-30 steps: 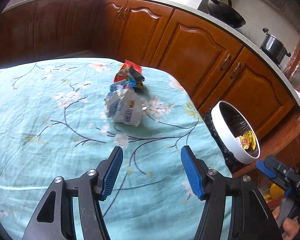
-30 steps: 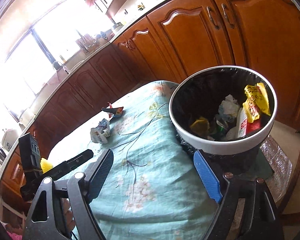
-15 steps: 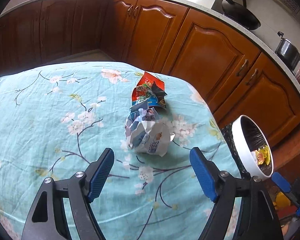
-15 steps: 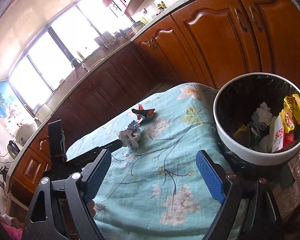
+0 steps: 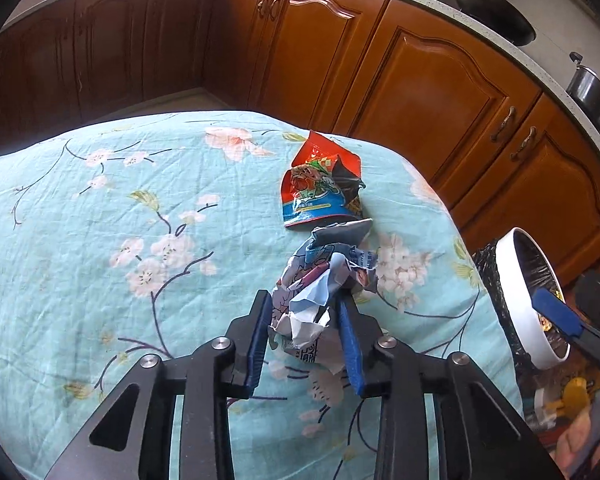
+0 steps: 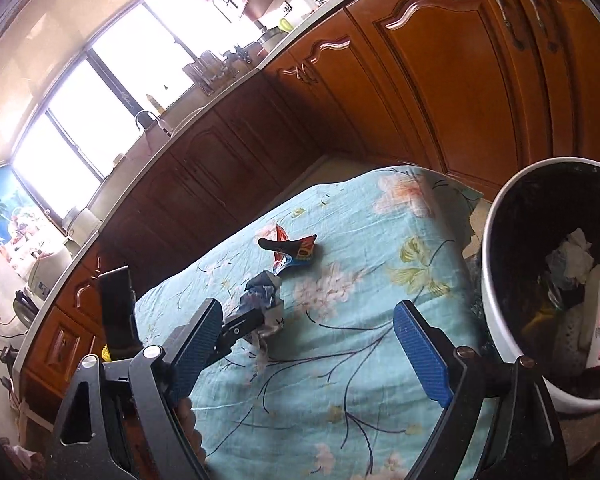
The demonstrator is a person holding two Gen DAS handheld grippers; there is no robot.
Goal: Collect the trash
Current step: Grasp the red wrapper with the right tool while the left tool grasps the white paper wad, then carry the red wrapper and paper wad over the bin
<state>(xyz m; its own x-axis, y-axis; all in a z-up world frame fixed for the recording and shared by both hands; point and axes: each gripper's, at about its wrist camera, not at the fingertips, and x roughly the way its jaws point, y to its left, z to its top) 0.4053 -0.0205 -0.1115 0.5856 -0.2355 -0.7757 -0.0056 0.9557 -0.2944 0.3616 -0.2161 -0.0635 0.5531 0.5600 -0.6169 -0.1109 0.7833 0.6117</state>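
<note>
My left gripper point(image 5: 305, 312) is shut on a crumpled white and blue wrapper point(image 5: 320, 284) that rests on the flowered teal tablecloth point(image 5: 100, 240). A red and blue snack packet point(image 5: 320, 188) lies flat just beyond it. In the right wrist view the same wrapper point(image 6: 262, 292) sits in the left gripper point(image 6: 256, 322), with the red packet point(image 6: 290, 248) behind. My right gripper point(image 6: 312, 340) is open and empty above the cloth, left of the white bin.
A white bin with a black liner point(image 6: 496, 280) stands off the table's right edge, holding several pieces of trash; it also shows in the left wrist view point(image 5: 516, 292). Wooden cabinets point(image 5: 420, 80) run behind the table. A wok and a pot sit on the counter.
My left gripper moved forward to the crumpled wrapper and closed on it. My right gripper drew back from the bin and stayed open.
</note>
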